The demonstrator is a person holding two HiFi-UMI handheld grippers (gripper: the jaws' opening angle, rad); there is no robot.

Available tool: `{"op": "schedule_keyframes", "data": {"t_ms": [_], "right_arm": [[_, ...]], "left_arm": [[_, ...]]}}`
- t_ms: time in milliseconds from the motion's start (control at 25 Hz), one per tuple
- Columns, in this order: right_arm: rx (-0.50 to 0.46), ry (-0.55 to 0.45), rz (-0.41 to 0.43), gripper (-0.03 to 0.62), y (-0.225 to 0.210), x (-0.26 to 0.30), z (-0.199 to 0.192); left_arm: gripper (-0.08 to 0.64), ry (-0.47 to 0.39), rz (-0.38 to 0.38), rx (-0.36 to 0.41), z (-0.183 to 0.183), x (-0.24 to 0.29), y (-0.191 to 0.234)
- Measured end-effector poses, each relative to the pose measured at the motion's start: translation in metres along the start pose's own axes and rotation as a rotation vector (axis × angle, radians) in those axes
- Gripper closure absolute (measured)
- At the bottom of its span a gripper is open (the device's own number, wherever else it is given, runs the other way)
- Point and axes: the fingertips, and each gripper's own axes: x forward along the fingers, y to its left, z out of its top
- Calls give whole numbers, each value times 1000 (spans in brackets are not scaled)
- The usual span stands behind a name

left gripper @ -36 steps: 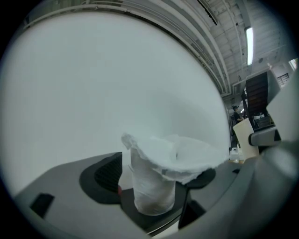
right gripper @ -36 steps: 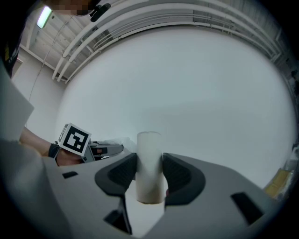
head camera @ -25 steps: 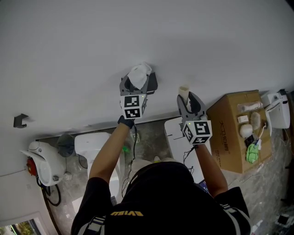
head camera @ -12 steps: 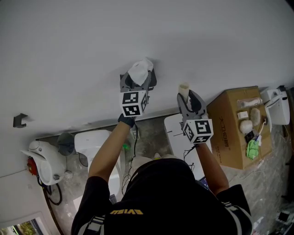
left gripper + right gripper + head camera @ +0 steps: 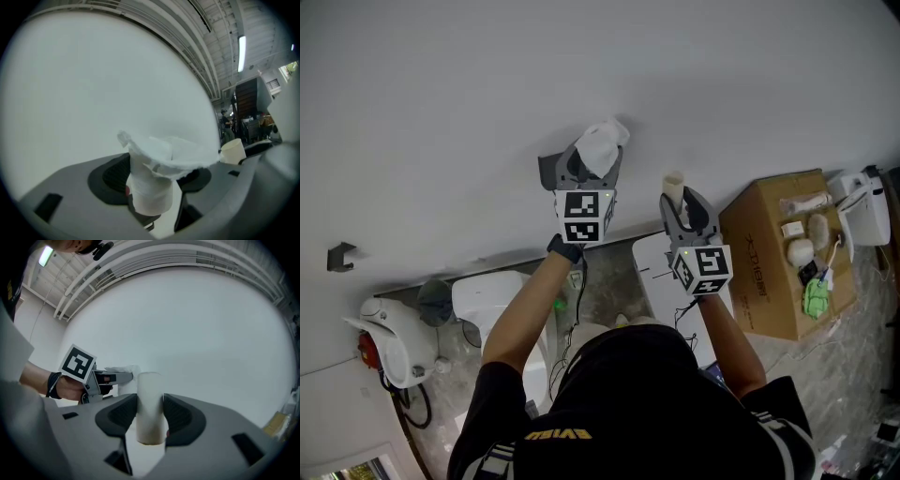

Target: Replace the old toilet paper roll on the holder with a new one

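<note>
Claw state: we read the left claw [image 5: 154, 176] as clamped on a small white roll [image 5: 149, 192], whose torn sheet flares over its top. The roll stands upright, long axis across the jaws, close before the white wall [image 5: 487, 94]. The right claw [image 5: 150, 411] is clamped on a bare cream tube [image 5: 150, 394], also upright and crosswise to its jaws. The tube lies to the right of the roll, and the two are apart. A grey piece [image 5: 547, 172] shows on the wall just left of the left claw. We judge it may be the holder, which would make the left hand the nearer. Low at the right, a closed cardboard box [image 5: 759, 272] carries small pale items and a green packet [image 5: 813, 302] on its lid. We see nothing inside it.
</note>
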Motion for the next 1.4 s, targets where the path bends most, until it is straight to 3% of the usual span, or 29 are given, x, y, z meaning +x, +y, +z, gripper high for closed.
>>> {"op": "schedule_keyframes", "data": {"t_ms": [160, 320, 640, 760, 1000, 1160, 1400], "right_arm": [[-15, 21, -35, 416, -8, -16, -9], [8, 55, -72, 416, -19, -29, -24], [1, 61, -136, 416, -40, -40, -25], [0, 65, -148, 416, -42, -43, -25], [-39, 88, -158, 416, -41, -35, -33], [-45, 108, -163, 416, -38, -27, -41], [-52, 123, -176, 416, -43, -20, -44]], "left_arm": [[278, 41, -51, 162, -5, 0, -34], [278, 155, -70, 365, -21, 4, -59], [278, 245, -120, 589, -40, 4, -91], [278, 251, -133, 641, -46, 3, -97], [278, 271, -144, 629, -83, -2, -100], [278, 301, -160, 667, -110, -4, -102], [278, 281, -145, 813, -121, 1, -99]]}}
